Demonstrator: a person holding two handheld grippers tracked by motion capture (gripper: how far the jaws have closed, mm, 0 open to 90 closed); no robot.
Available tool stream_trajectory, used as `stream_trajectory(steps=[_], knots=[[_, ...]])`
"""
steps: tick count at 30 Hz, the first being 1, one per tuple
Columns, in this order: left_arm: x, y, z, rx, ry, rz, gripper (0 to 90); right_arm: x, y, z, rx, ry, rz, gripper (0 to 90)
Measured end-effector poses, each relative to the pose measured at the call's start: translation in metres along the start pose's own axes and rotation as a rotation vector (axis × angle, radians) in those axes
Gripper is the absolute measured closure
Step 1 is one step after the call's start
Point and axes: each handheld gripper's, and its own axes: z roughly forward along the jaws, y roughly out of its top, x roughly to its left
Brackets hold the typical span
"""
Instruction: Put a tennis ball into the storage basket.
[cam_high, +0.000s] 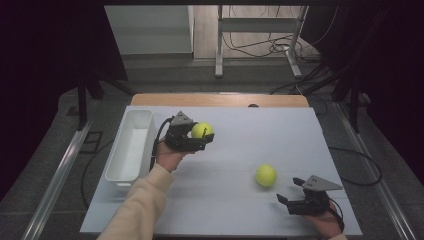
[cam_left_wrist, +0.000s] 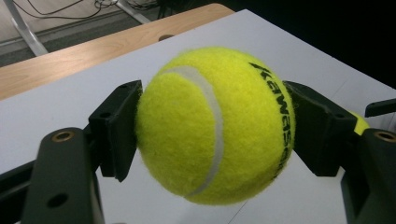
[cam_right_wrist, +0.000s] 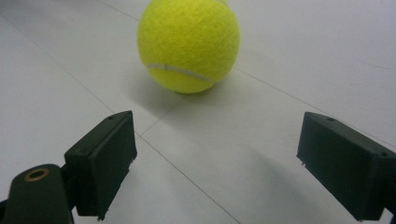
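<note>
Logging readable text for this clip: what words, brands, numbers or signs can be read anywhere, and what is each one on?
"Kawase": black print on the tennis ball clamped in the left gripper; the last letters curve off behind the jaw and cannot be read.
Tennis ball on the table, ahead of the open right gripper: no print on the side facing us.
White bin: no label to be seen.

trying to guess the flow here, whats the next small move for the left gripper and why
Probably carry it left over the white bin and let go: the left gripper is shut on a tennis ball, lifted off the table, with the bin open beside it.
</note>
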Motion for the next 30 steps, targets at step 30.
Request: stream_trajectory(steps=[30], knots=[[0.0074, -0.0005, -0.009, -0.016, 0.018, -0.013, 25.7, 0.0, -0.0001, 0.0002, 0.002, 0.0, 0.001, 12.2]])
